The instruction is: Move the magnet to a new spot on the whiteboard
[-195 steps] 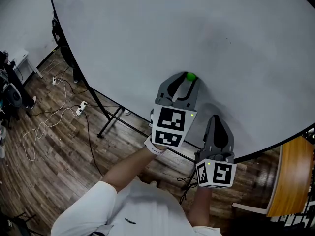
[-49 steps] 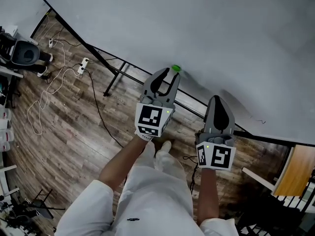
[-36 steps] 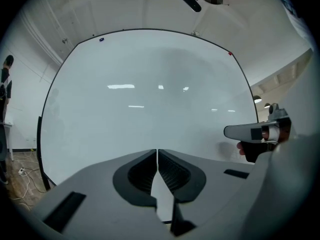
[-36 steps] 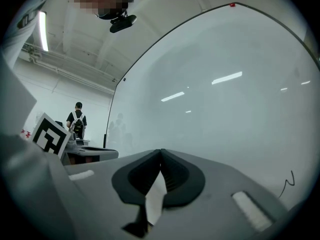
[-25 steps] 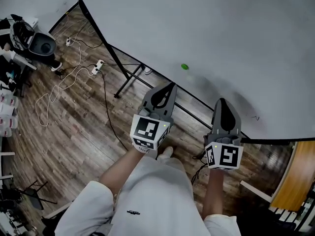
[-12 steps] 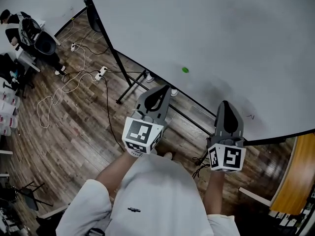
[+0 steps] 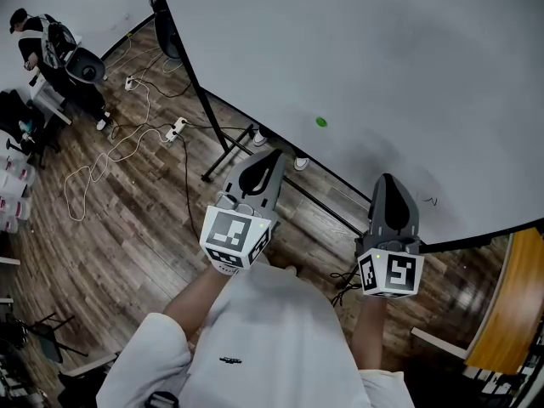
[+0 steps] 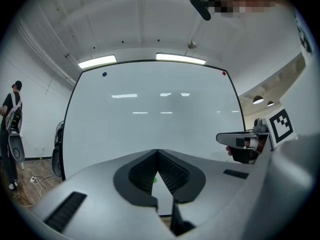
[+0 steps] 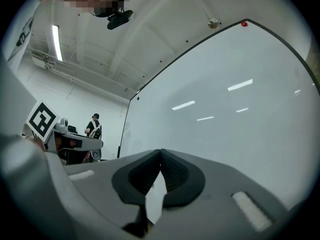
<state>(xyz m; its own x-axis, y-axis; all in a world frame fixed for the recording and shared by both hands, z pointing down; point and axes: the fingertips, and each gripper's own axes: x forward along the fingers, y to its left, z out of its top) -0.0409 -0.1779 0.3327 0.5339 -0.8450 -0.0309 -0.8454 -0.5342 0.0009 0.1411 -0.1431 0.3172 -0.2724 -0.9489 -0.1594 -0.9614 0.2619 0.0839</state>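
Observation:
A small green magnet [image 7: 320,121] sticks to the whiteboard [image 7: 382,49] near its lower edge. My left gripper [image 7: 274,156] is shut and empty, drawn back from the board, below and left of the magnet. In the left gripper view the magnet [image 8: 155,179] peeks as a green speck behind the closed jaws of the left gripper [image 8: 157,152]. My right gripper [image 7: 388,180] is also shut with nothing in it, lower right of the magnet, its tip over the board's bottom edge. The right gripper view shows the right gripper [image 9: 160,152] with jaws touching in front of the board [image 9: 240,109].
The board stands on a black frame [image 7: 223,147] over a wooden floor with cables and a power strip [image 7: 174,127]. A person [image 7: 34,41] and an office chair [image 7: 83,66] are at the far left. A wooden tabletop [image 7: 506,304] lies at the right.
The left gripper let go of the magnet on the board's lower part and has pulled back down and to the left. The right gripper has barely shifted.

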